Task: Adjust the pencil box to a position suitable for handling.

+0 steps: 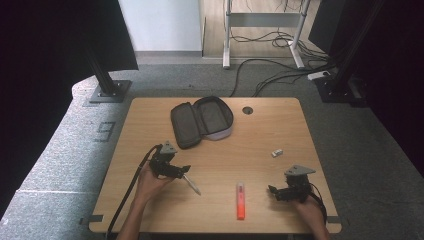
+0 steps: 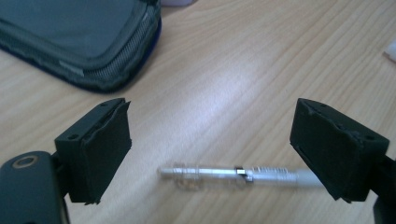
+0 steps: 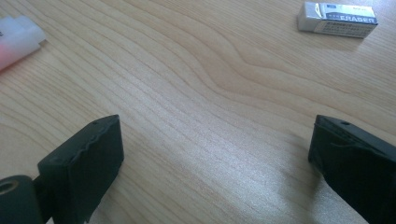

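Note:
A clear and white pen (image 1: 192,185) lies on the wooden table (image 1: 260,135) just right of my left gripper (image 1: 186,170). In the left gripper view the pen (image 2: 229,175) rests on the wood under and between the wide-apart jaws of my left gripper (image 2: 212,149). Its right end is hidden behind the right jaw, and its left end stands clear of the left jaw. My right gripper (image 1: 272,191) is near the front right of the table. It stands open (image 3: 215,158) over bare wood, nothing between its jaws.
An open dark pencil case (image 1: 202,120) (image 2: 79,37) lies at the back middle. An orange marker (image 1: 240,200) (image 3: 14,42) lies between the grippers. A small white eraser (image 1: 277,152) (image 3: 337,19) sits beyond the right gripper. A cable hole (image 1: 247,110) is at the back.

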A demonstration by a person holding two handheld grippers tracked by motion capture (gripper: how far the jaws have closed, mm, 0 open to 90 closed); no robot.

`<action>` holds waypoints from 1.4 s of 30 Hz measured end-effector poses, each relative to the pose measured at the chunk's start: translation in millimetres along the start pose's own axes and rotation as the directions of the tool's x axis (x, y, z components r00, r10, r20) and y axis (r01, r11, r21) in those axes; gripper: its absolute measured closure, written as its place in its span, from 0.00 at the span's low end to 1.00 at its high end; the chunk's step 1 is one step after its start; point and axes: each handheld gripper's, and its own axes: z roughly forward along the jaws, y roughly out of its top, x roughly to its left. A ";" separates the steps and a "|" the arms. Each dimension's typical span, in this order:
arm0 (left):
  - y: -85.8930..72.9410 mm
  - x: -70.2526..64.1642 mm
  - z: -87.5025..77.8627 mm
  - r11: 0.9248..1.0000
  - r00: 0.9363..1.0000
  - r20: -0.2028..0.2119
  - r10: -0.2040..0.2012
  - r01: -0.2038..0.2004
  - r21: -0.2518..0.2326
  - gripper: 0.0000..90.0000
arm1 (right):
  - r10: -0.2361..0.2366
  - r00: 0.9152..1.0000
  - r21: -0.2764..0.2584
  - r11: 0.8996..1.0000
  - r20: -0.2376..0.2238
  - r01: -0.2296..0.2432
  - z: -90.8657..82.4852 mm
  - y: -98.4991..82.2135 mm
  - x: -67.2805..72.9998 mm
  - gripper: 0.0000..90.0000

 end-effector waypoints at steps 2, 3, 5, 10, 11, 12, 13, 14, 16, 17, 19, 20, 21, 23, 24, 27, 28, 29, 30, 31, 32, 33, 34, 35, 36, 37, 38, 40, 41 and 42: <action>6.0 -0.1 2.5 1.000 1.000 0.002 0.005 -0.005 0.005 0.15 | 0.000 1.000 0.000 1.000 0.000 0.000 0.0 0.0 0.0 0.03; 8.8 -0.6 3.7 1.000 1.000 -0.003 0.014 -0.014 0.003 0.15 | 0.002 1.000 0.000 1.000 0.000 -0.002 0.0 0.0 0.1 0.03; 14.5 -0.6 6.1 1.000 1.000 0.004 0.020 -0.020 0.003 0.15 | 0.000 1.000 0.000 1.000 0.000 0.000 0.0 0.0 0.0 0.03; 27.9 -1.3 13.7 0.999 0.999 0.004 0.044 -0.044 0.014 0.16 | 0.000 1.000 0.000 1.000 0.000 0.000 0.0 0.0 0.0 0.03; 29.9 -1.5 15.3 0.999 0.999 0.002 0.048 -0.048 0.016 0.16 | 0.002 1.000 0.000 1.000 0.000 -0.002 0.0 0.0 0.1 0.03; 32.2 -1.6 16.7 0.998 0.999 0.003 0.055 -0.055 0.014 0.16 | 0.000 1.000 0.000 1.000 0.000 0.000 0.0 0.0 0.0 0.03; 37.3 -1.3 20.2 0.998 0.998 0.009 0.059 -0.059 0.019 0.16 | 0.000 1.000 0.000 1.000 0.000 0.000 0.0 0.0 0.0 0.03; 37.3 -1.3 20.2 0.998 0.998 0.009 0.059 -0.059 0.019 0.16 | 0.000 1.000 0.000 1.000 0.000 0.000 0.0 0.0 0.0 0.03; 41.9 -1.2 23.5 0.998 0.998 0.004 0.068 -0.068 0.014 0.16 | 0.000 1.000 0.000 1.000 0.000 0.000 0.0 0.0 0.0 0.03; 46.0 0.3 26.8 0.998 0.998 0.022 0.055 -0.055 0.009 0.17 | 0.000 1.000 0.000 1.000 0.000 0.000 0.0 0.0 0.0 0.03; 48.6 0.7 29.5 0.998 0.998 0.016 0.060 -0.060 0.013 0.17 | 0.000 1.000 0.000 1.000 0.000 0.000 0.0 0.0 0.0 0.03; 50.9 0.7 31.7 0.998 0.998 0.011 0.068 -0.068 0.019 0.17 | 0.002 1.000 0.000 1.000 0.000 -0.002 0.0 0.0 0.2 0.03; 52.4 0.7 33.7 0.997 0.997 0.008 0.072 -0.073 0.014 0.17 | 0.000 1.000 0.000 1.000 0.000 0.000 0.0 0.0 0.0 0.03; 55.4 3.3 37.3 0.998 0.998 0.023 0.061 -0.062 0.019 0.19 | 0.000 1.000 0.000 1.000 0.000 0.000 0.0 0.0 0.0 0.03; 56.6 3.7 39.2 0.998 0.998 0.017 0.062 -0.063 0.026 0.19 | 0.000 1.000 0.000 1.000 0.000 0.000 0.0 0.0 0.0 0.03; 62.4 5.0 47.5 0.997 0.997 0.010 0.072 -0.072 0.032 0.20 | 0.001 1.000 0.001 1.000 0.000 -0.001 0.0 0.0 0.0 0.03; 62.4 5.0 47.5 0.997 0.997 0.010 0.072 -0.072 0.032 0.20 | 0.001 1.000 0.001 1.000 0.000 -0.001 0.0 0.0 0.0 0.03; 64.1 6.2 49.8 0.997 0.998 0.017 0.067 -0.067 0.035 0.20 | 0.001 1.000 0.000 1.000 0.000 -0.001 0.0 0.0 0.0 0.03; 65.2 6.5 51.4 0.997 0.998 0.015 0.068 -0.069 0.036 0.20 | 0.001 1.000 0.000 1.000 0.000 -0.001 0.0 0.0 0.0 0.03; 67.2 6.6 53.9 0.997 0.997 0.013 0.073 -0.073 0.040 0.21 | 0.001 1.000 0.001 1.000 0.000 -0.001 0.0 0.0 0.0 0.03; 68.6 6.9 55.3 0.996 0.997 0.013 0.076 -0.077 0.044 0.21 | 0.000 1.000 0.001 1.000 0.000 0.000 0.0 0.0 0.0 0.03; 70.2 7.5 57.4 0.997 0.997 0.016 0.075 -0.075 0.033 0.22 | 0.001 1.000 0.001 1.000 0.000 -0.001 0.0 0.0 0.0 0.03; 71.0 8.5 58.4 0.997 0.997 0.028 0.066 -0.067 0.023 0.23 | 0.001 1.000 0.000 1.000 0.000 -0.001 0.0 0.0 0.0 0.03; 72.5 10.2 59.9 0.998 0.998 0.043 0.052 -0.053 0.019 0.23 | 0.001 1.000 0.000 1.000 0.000 -0.001 0.0 0.0 0.0 0.03; 74.4 11.4 62.4 0.999 0.998 0.050 0.047 -0.047 0.015 0.23 | 0.001 1.000 0.000 1.000 0.000 -0.001 0.0 0.0 0.1 0.03; 76.3 11.9 64.2 0.999 0.998 0.048 0.048 -0.049 0.018 0.23 | 0.000 1.000 0.000 1.000 0.000 0.000 0.0 0.0 0.0 0.03; 78.3 12.1 66.3 0.999 0.998 0.048 0.047 -0.048 0.019 0.24 | 0.001 1.000 0.000 1.000 0.000 -0.001 0.0 0.0 0.0 0.03; 81.5 13.4 69.0 0.999 0.997 0.054 0.048 -0.049 0.013 0.25 | 0.001 1.000 0.000 1.000 0.000 -0.001 0.0 0.0 0.0 0.03; 83.9 14.4 70.9 0.999 0.997 0.060 0.044 -0.045 0.013 0.25 | 0.000 1.000 0.000 1.000 0.000 0.000 0.0 0.0 0.0 0.03; 85.8 14.5 72.5 0.999 0.997 0.058 0.043 -0.044 0.014 0.25 | 0.000 1.000 0.000 1.000 0.000 0.000 0.0 0.0 0.0 0.03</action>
